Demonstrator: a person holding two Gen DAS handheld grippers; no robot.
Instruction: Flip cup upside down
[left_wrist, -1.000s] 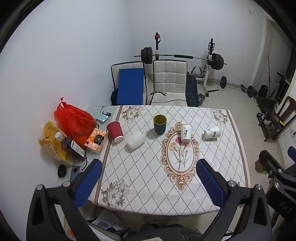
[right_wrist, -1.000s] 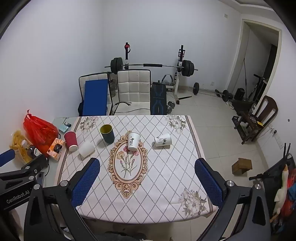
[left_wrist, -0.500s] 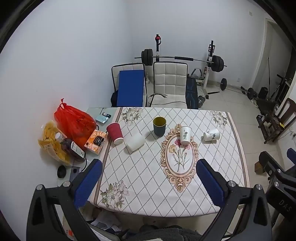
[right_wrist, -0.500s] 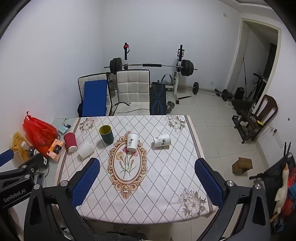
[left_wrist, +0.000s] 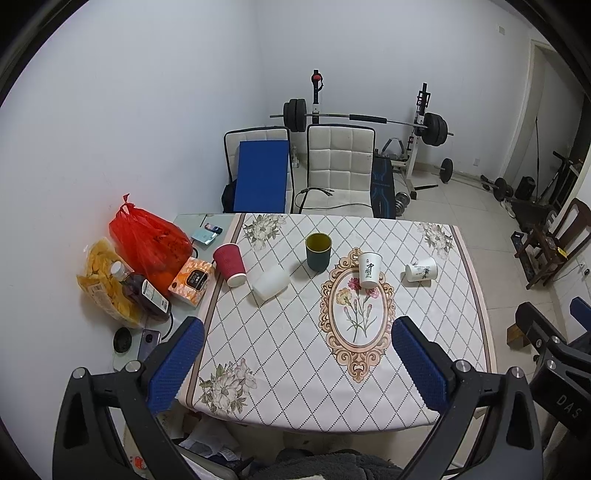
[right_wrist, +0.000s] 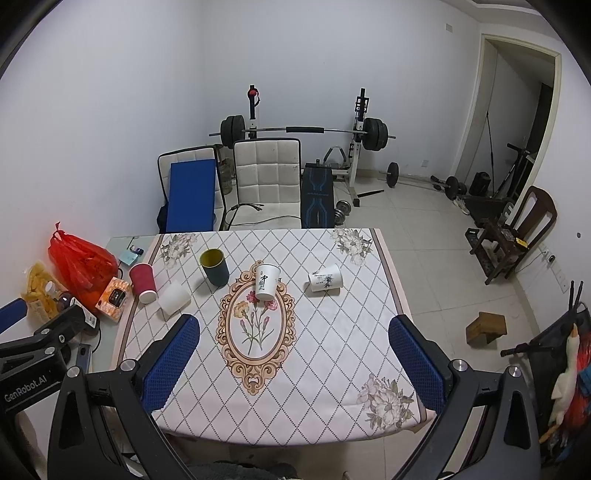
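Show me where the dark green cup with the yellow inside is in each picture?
Left wrist view: the green cup stands upright near the table's far edge, a little left of the picture's middle.
Right wrist view: the same cup sits farther left, at the far left part of the table.
Shared landmark: in both views it stands just left of the oval flower frame on the tablecloth.

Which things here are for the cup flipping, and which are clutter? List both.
Job:
green cup
red cup
clear cup
upright white cup
tipped white cup
left gripper
right gripper

Clutter:
red bag
tissue box
bottle
chairs
barbell
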